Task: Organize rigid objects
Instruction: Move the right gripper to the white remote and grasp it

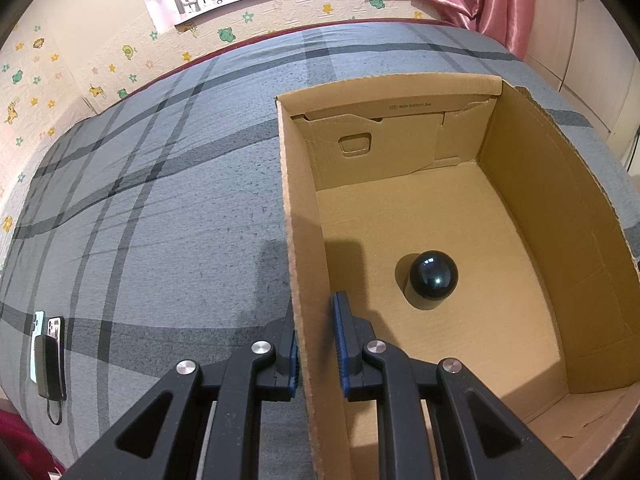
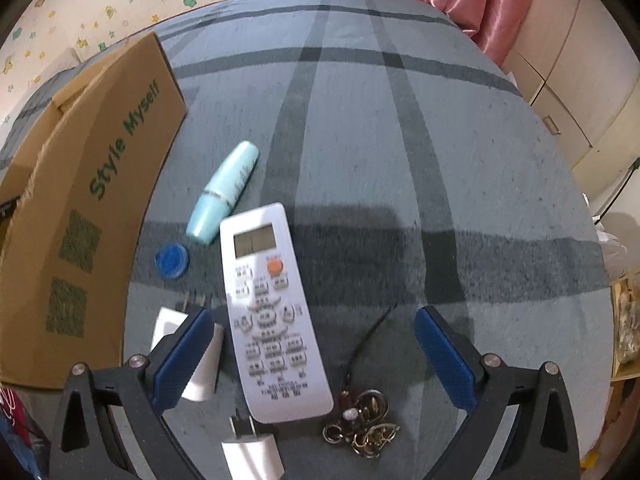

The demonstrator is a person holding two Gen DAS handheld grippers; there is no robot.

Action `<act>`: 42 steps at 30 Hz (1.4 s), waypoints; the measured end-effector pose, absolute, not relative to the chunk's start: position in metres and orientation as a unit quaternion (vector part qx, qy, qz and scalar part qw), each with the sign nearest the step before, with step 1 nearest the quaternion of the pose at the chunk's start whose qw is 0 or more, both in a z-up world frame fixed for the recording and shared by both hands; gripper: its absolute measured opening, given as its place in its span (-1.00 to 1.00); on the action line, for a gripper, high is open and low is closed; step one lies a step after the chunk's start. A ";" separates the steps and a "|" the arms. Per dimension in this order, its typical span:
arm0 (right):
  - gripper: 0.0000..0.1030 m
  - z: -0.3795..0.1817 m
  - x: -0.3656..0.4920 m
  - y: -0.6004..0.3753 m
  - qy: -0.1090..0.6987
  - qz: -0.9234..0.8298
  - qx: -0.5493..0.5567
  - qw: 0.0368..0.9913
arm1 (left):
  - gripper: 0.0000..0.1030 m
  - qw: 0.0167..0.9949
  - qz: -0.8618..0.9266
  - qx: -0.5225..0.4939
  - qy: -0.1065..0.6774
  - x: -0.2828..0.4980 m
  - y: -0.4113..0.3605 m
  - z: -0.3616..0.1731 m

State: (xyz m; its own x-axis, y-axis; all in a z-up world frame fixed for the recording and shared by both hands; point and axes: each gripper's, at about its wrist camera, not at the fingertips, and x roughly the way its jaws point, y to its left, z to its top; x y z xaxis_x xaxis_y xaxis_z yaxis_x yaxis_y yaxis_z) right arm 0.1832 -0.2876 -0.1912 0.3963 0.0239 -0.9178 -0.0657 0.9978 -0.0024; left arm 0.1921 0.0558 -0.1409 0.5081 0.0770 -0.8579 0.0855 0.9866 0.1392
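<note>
Left gripper (image 1: 315, 316) is clamped on the near wall of the cardboard box (image 1: 298, 240), with the dark ball (image 1: 434, 279) inside, just past its inner finger. Right gripper (image 2: 314, 328) is spread wide over the white remote (image 2: 272, 312), which lies between its fingers, nearer the left one.

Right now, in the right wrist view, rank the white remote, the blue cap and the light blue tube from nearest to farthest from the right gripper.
1. White remote: lies between the open fingers of the right gripper, nearest.
2. Blue cap: ahead and left, near the cardboard box.
3. Light blue tube: farthest, beyond the remote's top end.
</note>
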 end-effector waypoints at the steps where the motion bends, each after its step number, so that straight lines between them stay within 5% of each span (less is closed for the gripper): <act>1: 0.99 -0.193 0.181 -0.287 0.549 0.028 -0.022 0.835 | -0.70 0.864 -0.002 0.082 0.496 0.192 0.056 -0.141; 26: 0.86 -0.221 0.193 -0.283 0.573 0.034 -0.043 0.818 | -0.70 0.864 0.000 0.083 0.497 0.192 0.056 -0.141; 31: 0.63 -0.220 0.196 -0.278 0.572 0.040 -0.042 0.819 | -0.70 0.864 0.000 0.082 0.497 0.192 0.056 -0.141; 34: 0.27 -0.216 0.196 -0.277 0.569 0.049 -0.040 0.820 | -0.70 0.864 0.000 0.082 0.497 0.192 0.056 -0.141; 35: -0.02 -0.215 0.196 -0.276 0.568 0.054 -0.035 0.821 | -0.70 0.864 0.000 0.082 0.497 0.192 0.057 -0.141; 42: -0.04 -0.204 0.197 -0.282 0.566 0.053 -0.014 0.823 | -0.70 0.864 0.001 0.083 0.497 0.192 0.057 -0.141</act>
State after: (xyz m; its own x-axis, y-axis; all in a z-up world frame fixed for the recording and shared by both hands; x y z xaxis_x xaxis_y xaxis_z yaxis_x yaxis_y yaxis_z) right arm 0.1968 -0.2822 -0.2041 0.3540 0.0717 -0.9325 -0.1029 0.9940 0.0373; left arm 0.1925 0.0565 -0.1415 0.5062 0.0838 -0.8583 0.0814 0.9862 0.1443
